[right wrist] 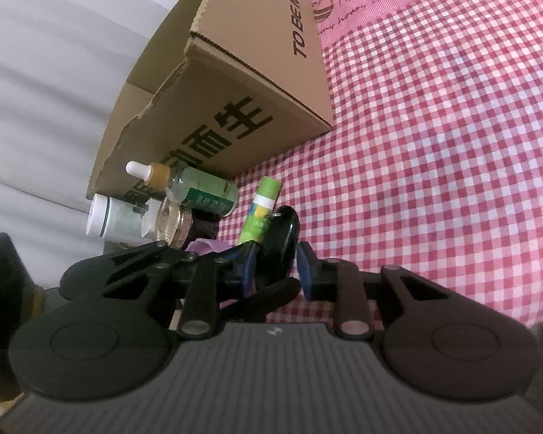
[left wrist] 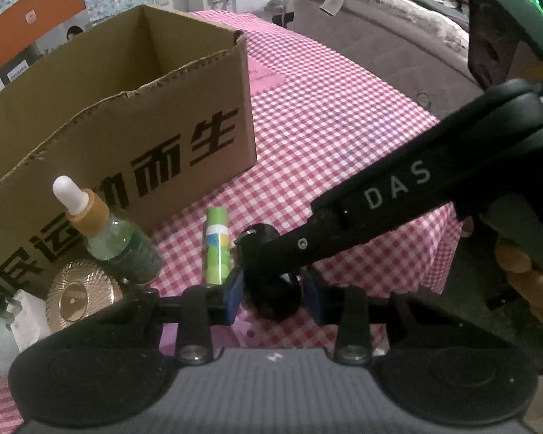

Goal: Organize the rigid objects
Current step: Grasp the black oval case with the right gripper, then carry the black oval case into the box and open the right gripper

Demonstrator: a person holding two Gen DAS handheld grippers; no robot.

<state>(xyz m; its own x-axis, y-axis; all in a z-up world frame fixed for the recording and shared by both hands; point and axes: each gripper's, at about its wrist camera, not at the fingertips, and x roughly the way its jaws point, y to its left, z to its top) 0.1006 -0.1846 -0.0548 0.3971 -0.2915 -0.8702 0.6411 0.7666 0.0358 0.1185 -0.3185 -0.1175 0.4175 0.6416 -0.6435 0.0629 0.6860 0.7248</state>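
Black object: a glossy black, rounded thing (left wrist: 271,300) with a small metal fitting at its top; what it is cannot be told. It stands on the checked cloth between the blue pads of both tools.
Left gripper (left wrist: 273,294): its jaws are close together with the black object between them; the left pad (left wrist: 234,294) touches its side, and the right one sits just beside it, so a firm clamp cannot be confirmed.
Right gripper (right wrist: 277,266): it comes in from the right in the left wrist view, its long black finger marked "DAS" ending at the top of the black object. In its own view the jaws are narrow around the object (right wrist: 279,242); the left pad (right wrist: 249,266) presses it, and a sliver of gap shows at the right.
Green tube (left wrist: 217,246): a light green stick with a white band, upright, just left of the left jaw.
Dropper bottle (left wrist: 108,231): clear green glass, tan collar, white bulb, further left of the jaws.
Cardboard box (left wrist: 134,137): open-topped, black printed characters on its side, beyond the jaws to the left.
Tablecloth (left wrist: 344,126): red-and-white check, beneath everything.
Hand (left wrist: 535,289): holds the right tool's grip at the frame's right edge.
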